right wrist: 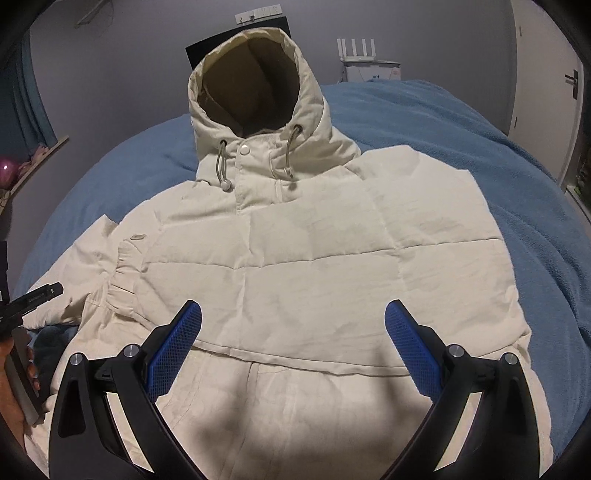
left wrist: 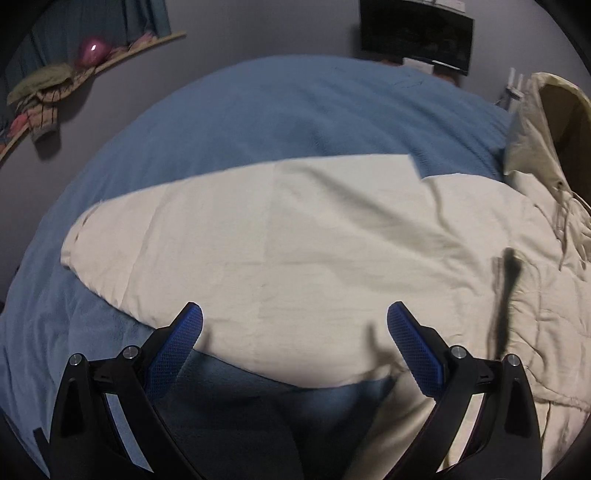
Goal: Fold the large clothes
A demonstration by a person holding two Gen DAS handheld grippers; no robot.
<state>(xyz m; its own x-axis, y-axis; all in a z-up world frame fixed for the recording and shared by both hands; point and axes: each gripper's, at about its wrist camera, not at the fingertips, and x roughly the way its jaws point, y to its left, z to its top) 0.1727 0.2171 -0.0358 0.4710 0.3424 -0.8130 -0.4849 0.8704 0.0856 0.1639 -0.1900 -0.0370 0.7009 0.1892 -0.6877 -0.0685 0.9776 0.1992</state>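
A cream hooded puffer jacket (right wrist: 317, 251) lies front up on a blue blanket (right wrist: 443, 122), its hood (right wrist: 255, 88) standing open at the far end. The right sleeve appears folded across the chest; the left sleeve (left wrist: 258, 236) stretches out flat to the side. My left gripper (left wrist: 294, 314) hovers open over that sleeve near its lower edge, nothing between its blue fingers (left wrist: 184, 336). My right gripper (right wrist: 292, 314) hovers open above the jacket's lower front, holding nothing. The left gripper's tip (right wrist: 40, 293) and a hand (right wrist: 14, 384) show at the right wrist view's left edge.
The blue blanket (left wrist: 258, 110) covers the whole bed. A dark monitor (left wrist: 417, 33) and a white router (right wrist: 358, 50) stand past the far edge. A shelf (left wrist: 92, 62) with a pink ball and crumpled clothes runs along the left wall. A door (right wrist: 546, 74) is at right.
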